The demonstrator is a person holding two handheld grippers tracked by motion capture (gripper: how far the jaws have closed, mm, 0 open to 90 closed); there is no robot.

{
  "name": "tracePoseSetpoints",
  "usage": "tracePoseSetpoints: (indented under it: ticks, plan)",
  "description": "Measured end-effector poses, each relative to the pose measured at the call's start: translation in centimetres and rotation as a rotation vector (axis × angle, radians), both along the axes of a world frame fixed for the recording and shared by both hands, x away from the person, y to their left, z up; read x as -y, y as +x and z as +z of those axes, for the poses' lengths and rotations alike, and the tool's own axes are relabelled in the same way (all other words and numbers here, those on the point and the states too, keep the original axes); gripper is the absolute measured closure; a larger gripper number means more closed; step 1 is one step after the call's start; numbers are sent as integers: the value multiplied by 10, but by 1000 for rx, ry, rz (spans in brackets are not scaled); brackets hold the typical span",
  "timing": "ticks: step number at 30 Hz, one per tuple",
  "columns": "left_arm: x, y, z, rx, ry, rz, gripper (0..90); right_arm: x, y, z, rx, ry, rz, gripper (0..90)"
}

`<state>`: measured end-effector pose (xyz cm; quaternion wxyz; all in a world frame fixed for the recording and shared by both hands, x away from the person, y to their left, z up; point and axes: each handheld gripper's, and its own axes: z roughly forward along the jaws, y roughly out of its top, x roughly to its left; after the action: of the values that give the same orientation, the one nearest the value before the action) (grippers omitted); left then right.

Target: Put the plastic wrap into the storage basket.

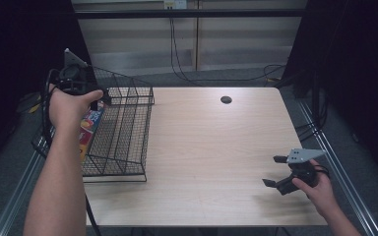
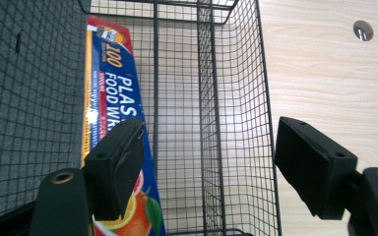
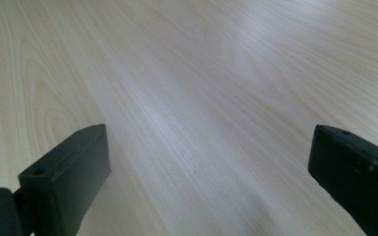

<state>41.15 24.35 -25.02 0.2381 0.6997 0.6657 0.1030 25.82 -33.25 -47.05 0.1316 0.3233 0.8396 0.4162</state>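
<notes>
A black wire basket [image 1: 128,142] stands on the left part of the wooden table [image 1: 211,137]. Along its left side lies a long blue and red box of plastic food wrap [image 1: 88,124], printed with oranges. My left gripper [image 1: 101,97] hangs over the basket's far left corner, largely hidden by the hand. In the left gripper view it [image 2: 206,147] is open, its left jaw over the box [image 2: 113,98], with the basket's mesh [image 2: 211,103] below. My right gripper [image 1: 271,170] sits near the table's front right, open. Its own view shows it [image 3: 206,152] over bare wood.
A round cable hole [image 1: 226,100] lies in the table's far middle, also visible as a hole [image 2: 362,30] in the left gripper view. Cables run over the floor behind the table. Metal rails flank both sides.
</notes>
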Motion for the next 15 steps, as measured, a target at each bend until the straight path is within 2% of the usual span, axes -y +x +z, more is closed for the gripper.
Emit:
tracePoseSetpoints:
  ticks: [8, 15]
  plan:
    - [11, -1, -8, -5, -14, -58, 225, 0, 0, 0, -1, 0, 1, 22]
    - [19, -3, -13, 5, -36, -85, 218, -1, 0, 1, -1, 1, 6, 22]
